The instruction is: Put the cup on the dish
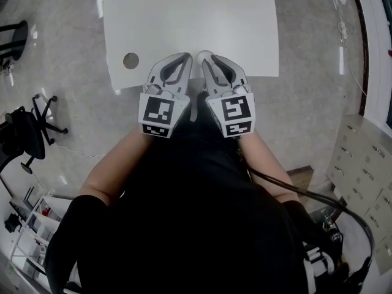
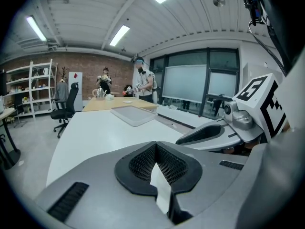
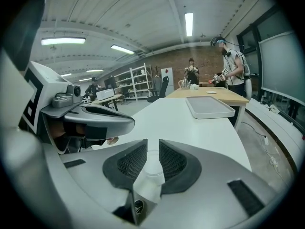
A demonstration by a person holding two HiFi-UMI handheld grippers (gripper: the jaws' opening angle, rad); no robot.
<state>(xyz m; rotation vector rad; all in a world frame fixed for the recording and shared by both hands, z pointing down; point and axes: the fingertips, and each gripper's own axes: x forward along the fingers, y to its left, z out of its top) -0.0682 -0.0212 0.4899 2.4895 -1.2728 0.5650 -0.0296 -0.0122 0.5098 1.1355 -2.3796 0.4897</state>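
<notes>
Since no cup showed, left gripper (image 1: 187,57): pressed together, empty, waiting over table (image 1: 184,17) edge.
Right gripper (image 1: 202,56): closed too, same edge.

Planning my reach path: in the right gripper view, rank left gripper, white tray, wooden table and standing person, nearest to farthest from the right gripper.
1. left gripper, alongside, on the left.
2. white tray, ahead on the white table, slightly right.
3. wooden table, behind the tray.
4. standing person, far right, behind that table.
</notes>
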